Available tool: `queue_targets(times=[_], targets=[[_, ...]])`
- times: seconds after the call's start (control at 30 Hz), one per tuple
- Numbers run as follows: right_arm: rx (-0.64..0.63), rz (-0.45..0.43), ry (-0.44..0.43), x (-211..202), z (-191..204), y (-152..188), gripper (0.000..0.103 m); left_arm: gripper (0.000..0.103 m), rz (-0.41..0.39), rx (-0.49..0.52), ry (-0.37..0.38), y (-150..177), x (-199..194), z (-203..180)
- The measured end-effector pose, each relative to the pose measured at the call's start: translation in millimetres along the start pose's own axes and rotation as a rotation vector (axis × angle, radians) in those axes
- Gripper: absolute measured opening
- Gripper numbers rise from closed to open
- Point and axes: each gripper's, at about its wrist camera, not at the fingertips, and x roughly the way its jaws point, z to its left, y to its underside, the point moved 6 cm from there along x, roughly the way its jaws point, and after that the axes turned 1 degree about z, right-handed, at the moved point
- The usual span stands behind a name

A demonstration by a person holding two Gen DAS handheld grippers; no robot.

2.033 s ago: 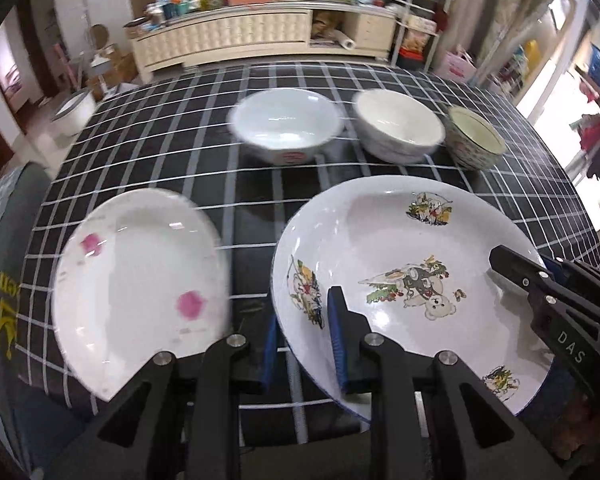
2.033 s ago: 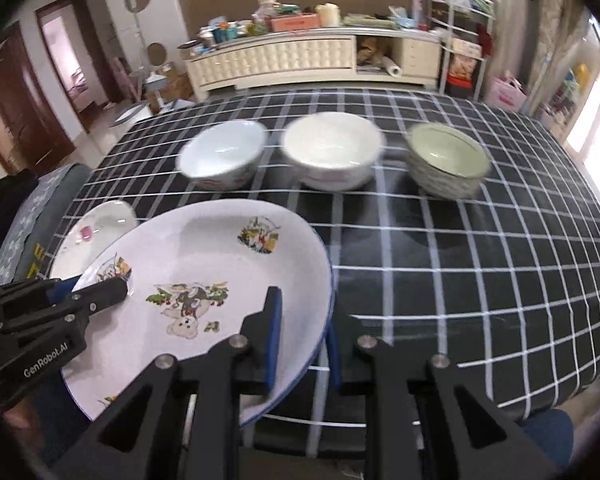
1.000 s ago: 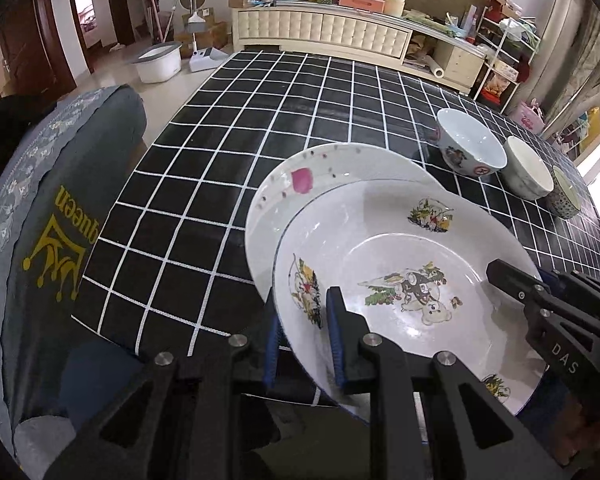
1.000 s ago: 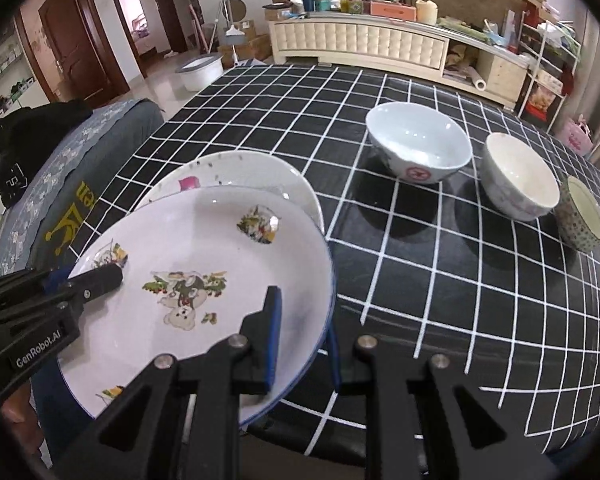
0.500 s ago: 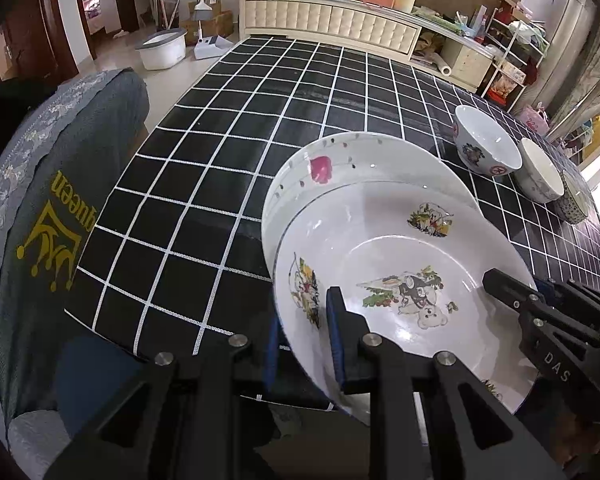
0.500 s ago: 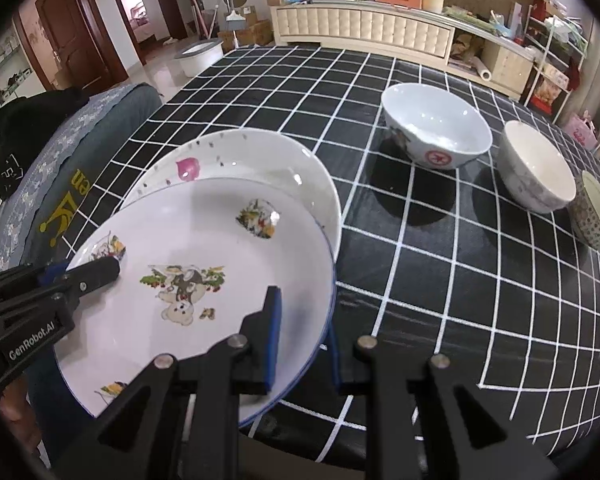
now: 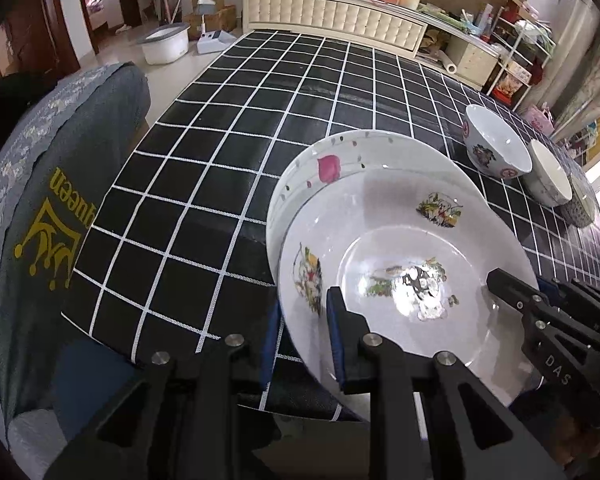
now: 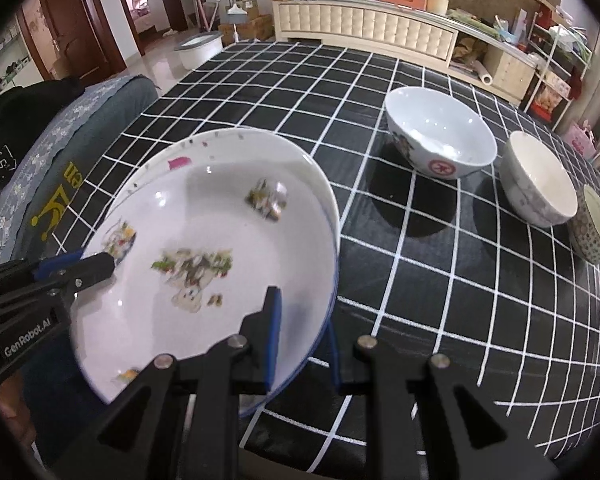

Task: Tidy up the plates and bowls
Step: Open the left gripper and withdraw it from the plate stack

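Stacking of the plates well under way, not finished. Large cartoon-print plate (image 7: pixel 404 240) carried by both tools over the smaller pink-spotted plate (image 7: pixel 332 160), covering most of it; only the far-left rim of the lower one showing. Whether the upper plate already rests on the lower or hangs just above, impossible to tell. Left gripper (image 7: pixel 300 332) clamped on the plate's near-left rim, one blue pad above and one below. Right gripper (image 8: pixel 304 336) clenched on the near-right rim in the same way.

Judged still to do: setting the big plate down, letting go, then dealing with the bowls. Three bowls untouched in a row toward the far right: a white bowl with a red seal mark (image 8: pixel 440 140), largest of the three; a plain cream bowl (image 8: pixel 540 184) just beside it; a small patterned bowl (image 8: pixel 598 226) at the right edge, close against the cream one.

Underneath, a black tablecloth with a white grid (image 7: pixel 228 128) over a long table, otherwise bare on the left half. At the near left, a grey chair cover with yellow lettering (image 7: pixel 48 208). Beyond the table, a cream tufted sideboard (image 7: pixel 336 16) crowded with clutter, a white plastic tub (image 7: pixel 164 44) on the floor at far left, dark wooden doors (image 8: pixel 80 28).
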Motion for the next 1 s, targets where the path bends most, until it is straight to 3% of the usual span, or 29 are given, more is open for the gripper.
queue_targets(times=[0.4,0.43,0.5,0.57,0.67,1.0], targets=[[0.054,0.001,-0.050,-7.0,-10.0,-1.7,0.027,0.020,0.001,-0.011,0.006,-1.4,-2.0,0.1],[0.055,0.000,-0.052,-7.8,-11.2,-2.4,0.029,0.024,-0.006,-0.008,0.003,-1.7,-3.9,-0.4],[0.051,-0.004,-0.040,-11.2,-13.7,-3.5,0.044,0.029,-0.029,0.013,-0.007,-3.2,-10.1,-3.5],[0.028,-0.023,0.008,-17.3,-16.3,-5.0,0.049,0.029,-0.048,0.034,-0.018,-5.2,-15.5,-7.5],[0.023,-0.047,0.037,-29.9,-22.9,-8.2,0.050,0.040,-0.062,0.059,-0.011,-8.9,-22.5,-16.3],[0.047,-0.092,0.003,-61.9,-49.6,-14.0,0.053,0.040,-0.111,0.111,0.022,-21.7,-42.8,-57.6]])
